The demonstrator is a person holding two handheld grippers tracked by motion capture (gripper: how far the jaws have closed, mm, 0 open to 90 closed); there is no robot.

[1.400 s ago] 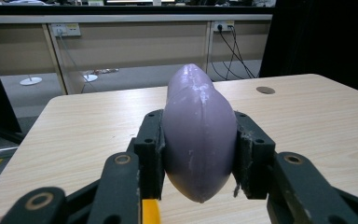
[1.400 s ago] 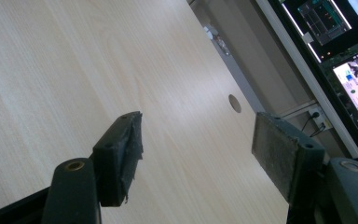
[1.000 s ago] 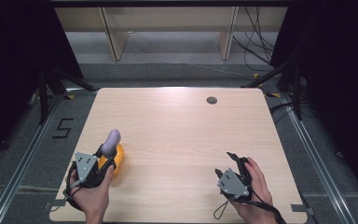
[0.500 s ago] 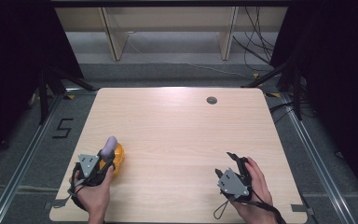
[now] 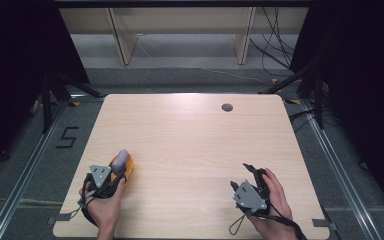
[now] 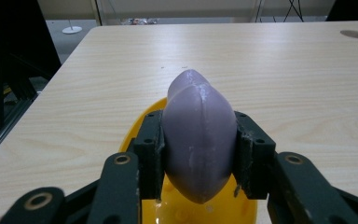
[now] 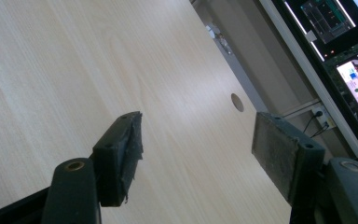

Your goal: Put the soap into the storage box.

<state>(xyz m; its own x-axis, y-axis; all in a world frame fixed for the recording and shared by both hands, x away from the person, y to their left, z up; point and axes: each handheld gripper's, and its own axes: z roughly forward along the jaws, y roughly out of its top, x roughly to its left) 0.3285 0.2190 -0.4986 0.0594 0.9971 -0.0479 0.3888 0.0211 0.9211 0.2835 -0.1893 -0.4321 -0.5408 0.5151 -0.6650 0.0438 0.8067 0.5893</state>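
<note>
A smooth purple eggplant-shaped thing [image 6: 199, 140] sits clamped between the pads of my left gripper [image 6: 199, 161], which is shut on it. Its rounded tip points away from me. Right under it lies a yellow dish [image 6: 226, 210]; whether the purple thing touches the dish I cannot tell. In the high view the left gripper [image 5: 119, 168], the purple thing [image 5: 123, 158] and the yellow dish [image 5: 129, 169] are at the table's front left. My right gripper [image 5: 244, 176] rests at the front right, held by a hand. Its jaws [image 7: 200, 154] stand wide apart with nothing between them.
The light wooden table [image 5: 195, 140] has a round dark grommet hole [image 5: 227, 107] near its far edge. Dark frame legs and cables stand on the floor beyond the table. Screens [image 7: 349, 51] glow past the table's edge in the right gripper view.
My left hand has come down and toward the near edge with the purple thing, bringing it low over the yellow dish. The right hand has stayed put.
</note>
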